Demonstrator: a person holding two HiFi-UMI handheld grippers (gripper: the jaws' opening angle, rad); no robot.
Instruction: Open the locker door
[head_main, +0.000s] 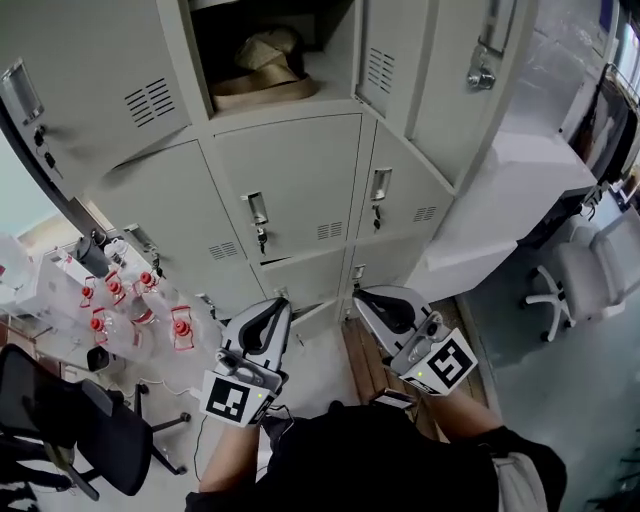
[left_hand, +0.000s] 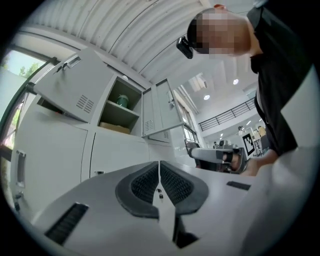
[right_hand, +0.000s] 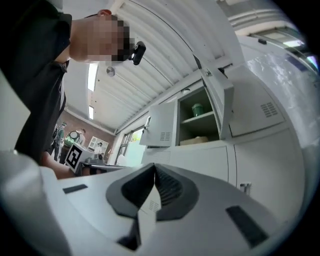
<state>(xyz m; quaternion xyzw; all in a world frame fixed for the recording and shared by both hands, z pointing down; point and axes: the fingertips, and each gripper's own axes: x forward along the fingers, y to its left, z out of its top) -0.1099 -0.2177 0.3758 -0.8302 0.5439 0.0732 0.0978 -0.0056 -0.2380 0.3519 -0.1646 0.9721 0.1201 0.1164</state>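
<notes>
A bank of grey lockers (head_main: 290, 190) fills the head view. An upper compartment (head_main: 270, 50) stands open with a tan hat inside, its door (head_main: 100, 90) swung out to the left; a second door (head_main: 470, 60) hangs open at the right. The middle-row doors are closed, and one of them has a handle (head_main: 257, 210). My left gripper (head_main: 280, 303) and right gripper (head_main: 360, 295) are held low by my body, apart from the lockers. Both are shut with nothing between the pads, as the left gripper (left_hand: 159, 163) and right gripper (right_hand: 153, 165) views show. The open compartment (left_hand: 120, 107) (right_hand: 200, 120) lies above and ahead.
Several red-capped bottles (head_main: 130, 300) stand on a stand at the left, with a black office chair (head_main: 70, 420) in front of it. A white table (head_main: 520, 190) and a white chair (head_main: 590, 275) are at the right. Floor lies between me and the lockers.
</notes>
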